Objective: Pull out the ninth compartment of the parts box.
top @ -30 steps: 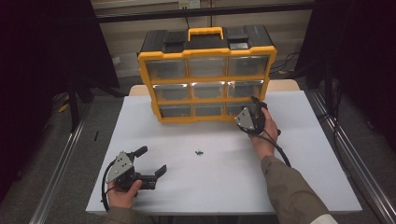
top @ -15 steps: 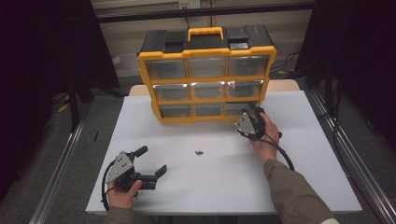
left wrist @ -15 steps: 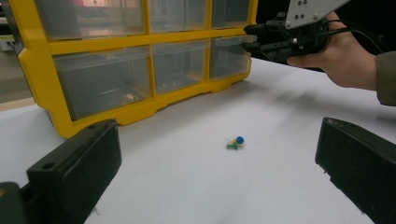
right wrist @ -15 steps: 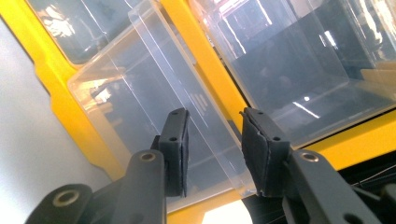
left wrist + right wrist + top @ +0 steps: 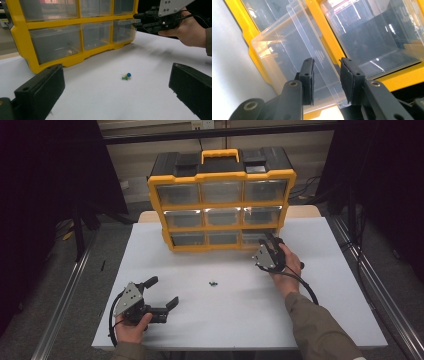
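A yellow organizer (image 5: 222, 195) with clear drawers stands tilted back at the far side of the white table (image 5: 240, 320). My right gripper (image 5: 266, 242) is at its bottom right drawer (image 5: 255, 236). That drawer (image 5: 287, 50) sticks out a little from the frame. Its clear front lip lies between the pads of my right gripper (image 5: 325, 62), whose jaws have just been closing and now grip it. My left gripper (image 5: 162, 290) rests near the table's front left, open and holding nothing. A small cluster of coloured pins (image 5: 126, 76) lies on the table ahead of its jaws.
The pins (image 5: 213, 283) sit near the table's middle, between both hands. A black cable (image 5: 305, 287) trails from the right gripper over the table. Metal rails (image 5: 65, 295) run along both sides of the table, with dark curtains behind.
The right gripper has sunk slightly toward the bottom right drawer and drawn a little nearer to the person. The left gripper has stayed put.
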A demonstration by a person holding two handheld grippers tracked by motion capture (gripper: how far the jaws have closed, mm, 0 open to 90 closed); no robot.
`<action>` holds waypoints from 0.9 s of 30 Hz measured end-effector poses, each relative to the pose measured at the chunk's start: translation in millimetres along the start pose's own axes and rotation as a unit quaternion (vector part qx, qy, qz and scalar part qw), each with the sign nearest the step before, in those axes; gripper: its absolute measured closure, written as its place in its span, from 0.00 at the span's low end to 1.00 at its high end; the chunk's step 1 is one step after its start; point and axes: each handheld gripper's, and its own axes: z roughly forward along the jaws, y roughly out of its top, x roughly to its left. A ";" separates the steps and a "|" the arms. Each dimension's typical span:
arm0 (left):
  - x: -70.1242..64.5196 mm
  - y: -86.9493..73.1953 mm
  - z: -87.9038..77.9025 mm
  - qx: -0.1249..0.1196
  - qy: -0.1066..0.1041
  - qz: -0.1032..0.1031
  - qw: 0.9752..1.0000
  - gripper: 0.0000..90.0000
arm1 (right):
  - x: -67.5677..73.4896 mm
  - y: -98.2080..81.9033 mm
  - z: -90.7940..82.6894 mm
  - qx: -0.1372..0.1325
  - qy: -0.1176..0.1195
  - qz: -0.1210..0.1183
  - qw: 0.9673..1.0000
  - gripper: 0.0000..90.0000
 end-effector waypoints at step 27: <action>-4.1 -0.3 3.6 -0.016 0.001 -0.023 1.000 0.00 | 0.2 -0.5 -13.0 -0.008 0.015 -0.030 0.999 0.74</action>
